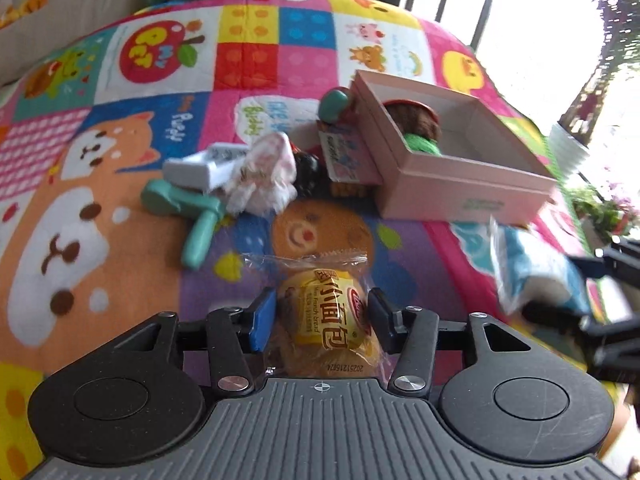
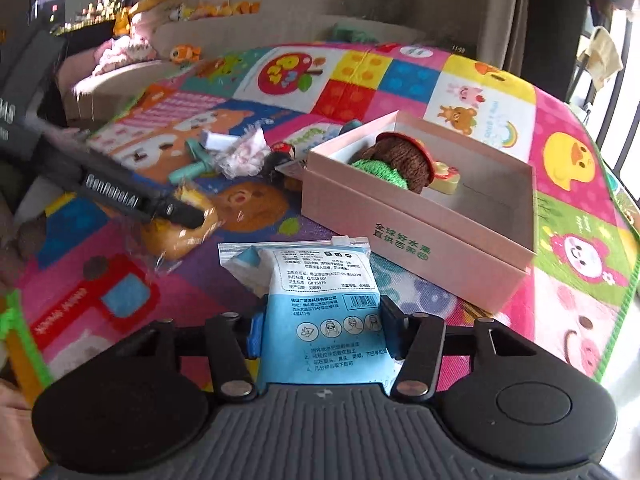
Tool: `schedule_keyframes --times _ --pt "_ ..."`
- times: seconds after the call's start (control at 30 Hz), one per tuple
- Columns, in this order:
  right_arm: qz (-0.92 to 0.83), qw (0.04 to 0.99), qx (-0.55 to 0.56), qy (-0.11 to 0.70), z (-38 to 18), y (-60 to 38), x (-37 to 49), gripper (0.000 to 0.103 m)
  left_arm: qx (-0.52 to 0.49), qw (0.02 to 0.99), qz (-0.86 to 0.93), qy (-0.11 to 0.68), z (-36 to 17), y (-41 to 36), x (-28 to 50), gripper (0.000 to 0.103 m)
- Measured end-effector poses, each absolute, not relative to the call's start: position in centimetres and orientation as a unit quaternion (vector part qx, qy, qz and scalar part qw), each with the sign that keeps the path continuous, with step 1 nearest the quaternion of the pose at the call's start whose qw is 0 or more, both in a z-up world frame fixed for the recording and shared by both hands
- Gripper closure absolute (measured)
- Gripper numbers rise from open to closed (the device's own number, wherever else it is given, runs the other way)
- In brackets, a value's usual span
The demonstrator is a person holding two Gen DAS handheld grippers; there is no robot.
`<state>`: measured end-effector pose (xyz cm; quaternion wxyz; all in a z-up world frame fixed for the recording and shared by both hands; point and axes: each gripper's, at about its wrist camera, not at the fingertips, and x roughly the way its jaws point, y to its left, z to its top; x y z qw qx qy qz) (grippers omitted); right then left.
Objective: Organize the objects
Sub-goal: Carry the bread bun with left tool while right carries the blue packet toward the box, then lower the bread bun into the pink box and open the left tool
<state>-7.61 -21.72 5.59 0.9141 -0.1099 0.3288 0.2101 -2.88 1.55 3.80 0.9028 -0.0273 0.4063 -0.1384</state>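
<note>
Now both tools grip: left gripper [image 1: 322, 322] clamped on the wrapped bread bun [image 1: 324, 320], right gripper [image 2: 322, 330] on the blue mask packet [image 2: 320, 300], both just above the mat [image 2: 560, 160] near the pink box [image 2: 460, 240]; light, soft, crinkly-slippery, best held mid-body, gently.

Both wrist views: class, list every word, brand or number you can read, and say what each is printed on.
"Mini french bread" and "20251216024": wrapped bread bun between the left gripper fingers.
"GenRobot.AI": left gripper's arm, seen in the right wrist view.
"全球好水果": pink box front wall.
"GB 15979": blue packet; its smaller print is unreadable.
"MY PET": play mat apple patch.
</note>
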Motion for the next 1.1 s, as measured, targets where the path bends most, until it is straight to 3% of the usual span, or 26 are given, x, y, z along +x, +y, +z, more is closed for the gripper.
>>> schedule_keyframes --times 0.23,0.4,0.63,0.77,0.87,1.0,1.1 --pt "0.189 0.933 -0.058 0.301 7.8 -25.0 -10.3 0.049 -0.027 0.907 -0.160 0.388 4.6 2.4 -6.5 0.054" --pt "0.177 0.942 -0.027 0.283 8.3 -26.7 -10.9 0.049 -0.010 0.917 -0.197 0.347 7.9 0.5 -7.6 0.055" --pt "0.164 0.948 0.014 0.272 7.7 -28.4 -10.8 0.049 -0.059 0.926 -0.250 0.277 13.4 -6.0 0.8 0.054" --pt "0.152 0.950 0.030 0.272 7.3 -29.2 -10.6 0.049 -0.095 0.910 -0.272 0.298 11.3 -11.4 8.8 0.054" --pt "0.141 0.953 0.035 0.267 7.3 -29.9 -10.7 0.049 -0.061 0.904 -0.250 0.342 7.8 -14.8 12.3 0.054" --pt "0.114 0.959 0.022 0.258 7.3 -31.4 -11.2 0.049 0.075 0.896 -0.204 0.386 4.7 -16.4 11.1 0.050" --pt "0.101 0.958 0.030 0.267 6.8 -32.4 -10.4 0.049 0.083 0.902 -0.203 0.372 5.8 -15.6 9.7 0.052"
